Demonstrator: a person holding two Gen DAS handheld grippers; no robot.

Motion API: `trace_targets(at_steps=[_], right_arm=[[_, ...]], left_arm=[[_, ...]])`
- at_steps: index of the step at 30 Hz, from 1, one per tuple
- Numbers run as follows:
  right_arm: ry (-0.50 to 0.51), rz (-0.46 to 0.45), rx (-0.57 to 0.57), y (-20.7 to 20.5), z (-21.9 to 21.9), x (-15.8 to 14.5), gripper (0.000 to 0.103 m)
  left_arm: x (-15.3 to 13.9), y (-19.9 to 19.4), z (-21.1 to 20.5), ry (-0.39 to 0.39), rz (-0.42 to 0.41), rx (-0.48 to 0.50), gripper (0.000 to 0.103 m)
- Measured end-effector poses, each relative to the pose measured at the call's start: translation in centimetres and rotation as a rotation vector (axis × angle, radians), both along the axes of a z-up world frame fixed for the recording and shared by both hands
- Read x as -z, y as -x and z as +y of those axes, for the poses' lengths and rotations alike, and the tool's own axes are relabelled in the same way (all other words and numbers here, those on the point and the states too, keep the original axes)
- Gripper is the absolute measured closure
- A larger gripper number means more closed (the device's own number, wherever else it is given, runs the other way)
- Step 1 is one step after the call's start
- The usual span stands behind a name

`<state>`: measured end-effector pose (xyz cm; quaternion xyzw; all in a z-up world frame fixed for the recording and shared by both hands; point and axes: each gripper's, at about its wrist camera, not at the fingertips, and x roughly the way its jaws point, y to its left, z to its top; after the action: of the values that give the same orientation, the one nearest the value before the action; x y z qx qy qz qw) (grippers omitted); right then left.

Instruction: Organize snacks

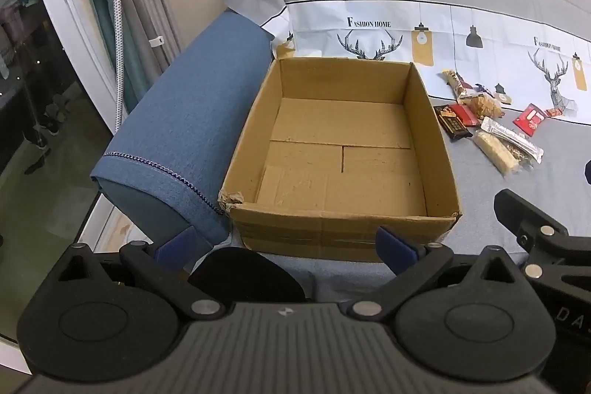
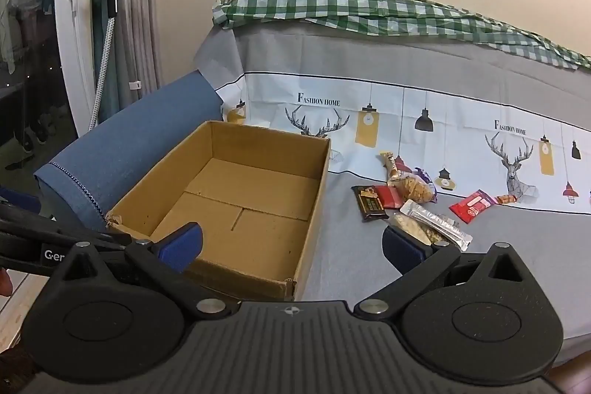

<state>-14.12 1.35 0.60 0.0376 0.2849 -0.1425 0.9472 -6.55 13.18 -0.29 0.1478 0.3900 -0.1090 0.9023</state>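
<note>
- Between the left gripper (image 1: 286,248) jaws, which stand wide apart and hold nothing, lies the near wall of an open cardboard box (image 1: 343,231)
- Blue pads (image 1: 397,248) tip both of its fingers; the gripper tilts steeply down toward the box
- Just to its right, the black body of the right gripper (image 2: 291,246) shows at the edge of the left wrist view
- The right gripper's jaws are also spread wide and empty, with the box's near right corner between them
- One of its blue pads (image 2: 181,246) sits over the box's near edge, the other over the grey cloth (image 2: 343,246) beside a clear packet (image 2: 436,224)
- The box floor is bare cardboard; its near left corner is torn
- The snacks (image 2: 410,194) lie in a loose cluster on the cloth to the right of the box: a dark bar (image 2: 371,204), a small red packet (image 2: 388,196), a bag of pale pieces (image 2: 415,189), a red pouch (image 2: 471,205) a little farther right
- A blue cushion (image 1: 177,150) presses against the box's left side
- A green checked cloth (image 2: 369,13) runs along the far edge, by the wall
</note>
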Motion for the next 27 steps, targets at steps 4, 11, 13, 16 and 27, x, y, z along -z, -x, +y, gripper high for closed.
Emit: trace_targets(at_steps=[4, 11, 13, 16, 27], right_arm=[[0.002, -0.002, 0.001, 0.11, 0.03, 0.35, 0.001], [0.0, 0.001, 0.002, -0.2, 0.15, 0.78, 0.001], [0.002, 0.0, 0.002, 0.05, 0.24, 0.87, 0.001], [-0.004, 0.003, 0.0, 0.13, -0.07, 0.5, 0.001], [-0.002, 0.0, -0.001, 0.06, -0.19, 0.46, 0.001]], left_arm=[[0.11, 0.0, -0.03, -0.003, 0.004, 0.0, 0.0], [0.18, 0.02, -0.03, -0.003, 0.005, 0.0, 0.0], [0.17, 0.04, -0.05, -0.003, 0.005, -0.001, 0.0], [0.21, 0.03, -0.04, -0.005, 0.005, -0.001, 0.0], [0.41, 0.02, -0.07, -0.005, 0.01, -0.001, 0.0]])
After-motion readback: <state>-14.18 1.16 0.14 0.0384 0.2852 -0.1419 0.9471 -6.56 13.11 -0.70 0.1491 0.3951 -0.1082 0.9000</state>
